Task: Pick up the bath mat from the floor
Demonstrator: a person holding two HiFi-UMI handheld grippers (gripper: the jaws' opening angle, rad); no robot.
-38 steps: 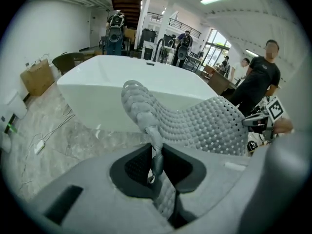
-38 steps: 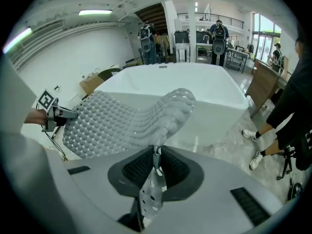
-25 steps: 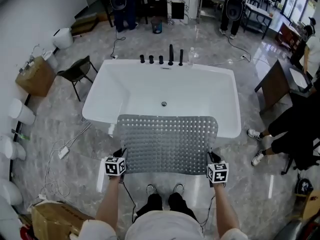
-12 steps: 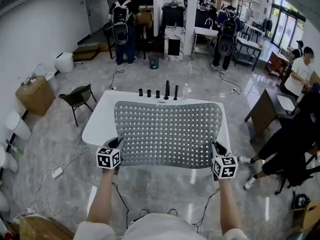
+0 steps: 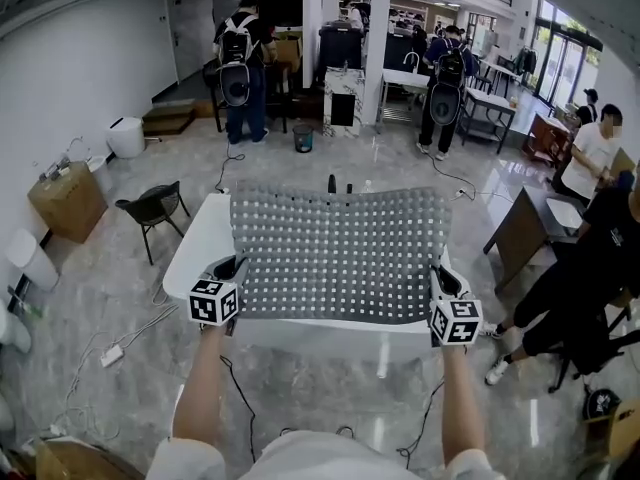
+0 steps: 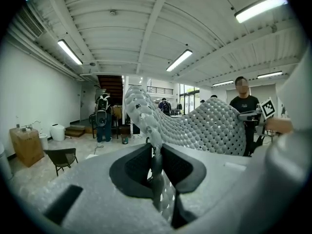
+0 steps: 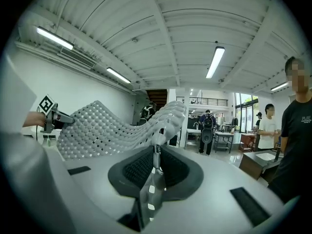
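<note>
A grey perforated bath mat [image 5: 338, 253] is stretched out flat in the air between both grippers, above the white bathtub [image 5: 196, 243]. My left gripper [image 5: 233, 271] is shut on the mat's near left corner, my right gripper [image 5: 441, 279] on its near right corner. In the left gripper view the mat [image 6: 204, 126] rises from between the black pads [image 6: 138, 165] and sweeps right. The right gripper view has the mat [image 7: 109, 128] pinched edge-on in my right gripper [image 7: 156, 162] and running left toward the other gripper [image 7: 53, 116].
Black tub fittings [image 5: 332, 183] peek over the mat's far edge. A black chair [image 5: 152, 204] and a cardboard box [image 5: 67, 200] stand at left, a dark table [image 5: 520, 233] and seated person [image 5: 590, 268] at right. People with backpacks [image 5: 238, 73] stand at the back. A cable [image 5: 120, 343] lies on the floor.
Both grippers have lifted the mat from hanging over the tub's near rim up to a raised, nearly level spread. The view has tilted up toward the room.
</note>
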